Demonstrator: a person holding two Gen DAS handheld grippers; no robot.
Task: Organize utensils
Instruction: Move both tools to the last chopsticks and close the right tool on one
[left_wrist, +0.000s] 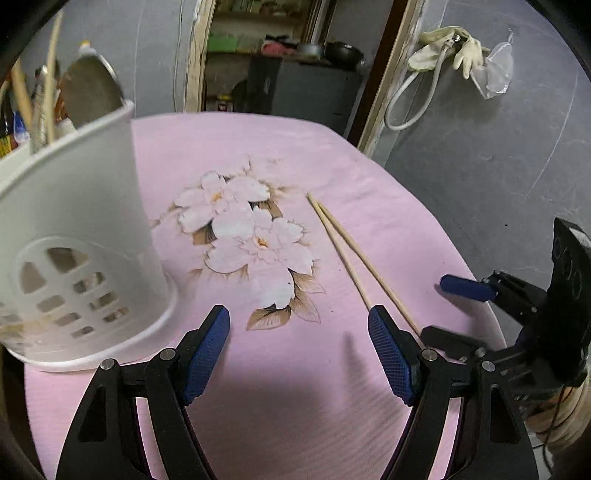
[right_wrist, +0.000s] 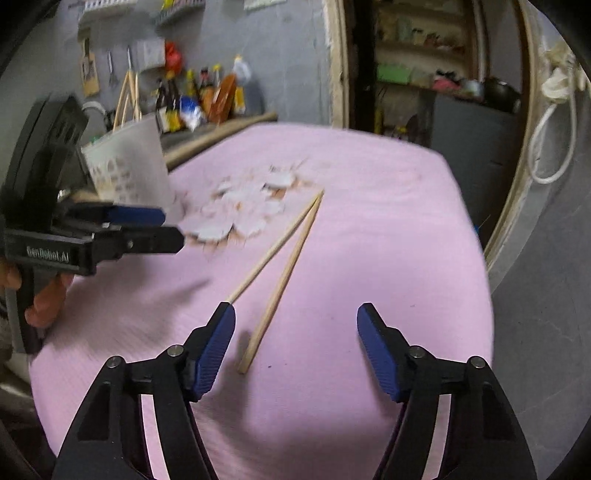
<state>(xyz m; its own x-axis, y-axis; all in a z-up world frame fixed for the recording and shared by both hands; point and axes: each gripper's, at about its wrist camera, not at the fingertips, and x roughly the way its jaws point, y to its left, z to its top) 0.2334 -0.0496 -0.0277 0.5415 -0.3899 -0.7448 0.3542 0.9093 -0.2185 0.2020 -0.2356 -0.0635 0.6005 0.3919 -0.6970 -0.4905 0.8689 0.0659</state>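
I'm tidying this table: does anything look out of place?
Yes. Two wooden chopsticks lie loose on the pink tablecloth, tips together and splayed in a V, while the other utensils stand in the white utensil holder at the left. Nothing looks spilled or broken.

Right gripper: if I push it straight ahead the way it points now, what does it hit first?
Probably the nearer chopstick: it lies between the open fingers of the right gripper, just ahead on the pink cloth. Depth is uncertain; a high path might pass over it.
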